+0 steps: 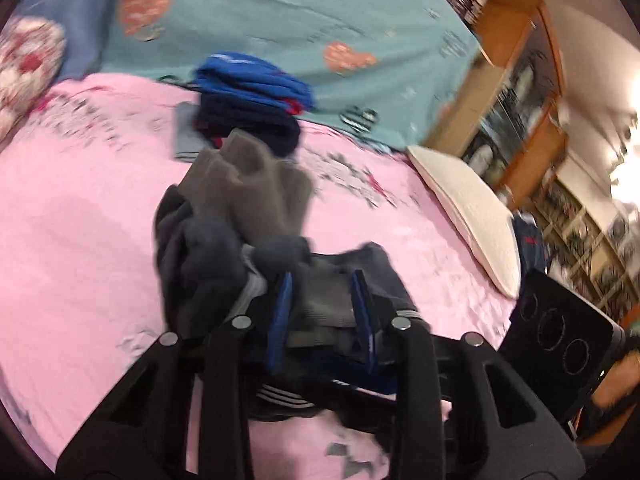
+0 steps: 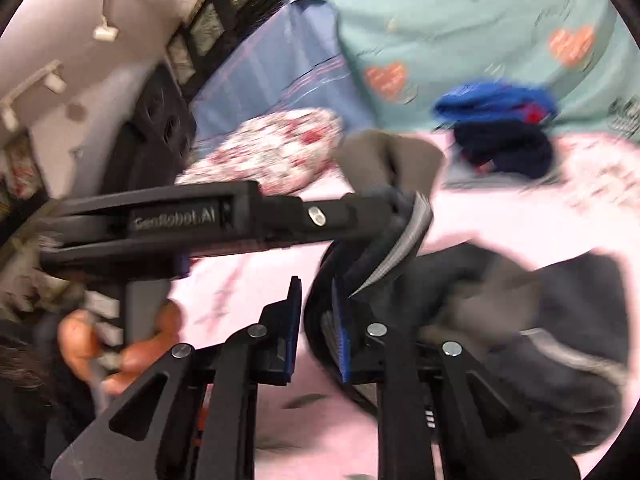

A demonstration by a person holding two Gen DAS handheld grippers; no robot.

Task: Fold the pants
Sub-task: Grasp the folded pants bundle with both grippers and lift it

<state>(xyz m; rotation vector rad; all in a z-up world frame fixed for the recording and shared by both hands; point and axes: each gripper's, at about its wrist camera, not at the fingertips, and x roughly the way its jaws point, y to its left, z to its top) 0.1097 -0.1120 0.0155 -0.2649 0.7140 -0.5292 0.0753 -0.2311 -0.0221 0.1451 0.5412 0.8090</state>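
The dark grey pants [image 1: 248,200] with white side stripes hang bunched above the pink bedsheet [image 1: 80,240]. My left gripper [image 1: 324,312] is shut on the pants' waistband, cloth filling the gap between its blue pads. In the right wrist view the left gripper [image 2: 400,208] reaches in from the left and holds the striped waistband up, with the pants [image 2: 520,300] draped to the right. My right gripper [image 2: 316,320] stands just below it, jaws apart, the waistband edge against its right pad [image 2: 340,332] only.
A stack of folded blue and navy clothes [image 1: 248,100] lies further back on the bed. A white pillow [image 1: 468,208] lies at the right edge, a floral pillow [image 1: 28,68] at the far left. Wooden shelves [image 1: 520,92] stand beyond the bed.
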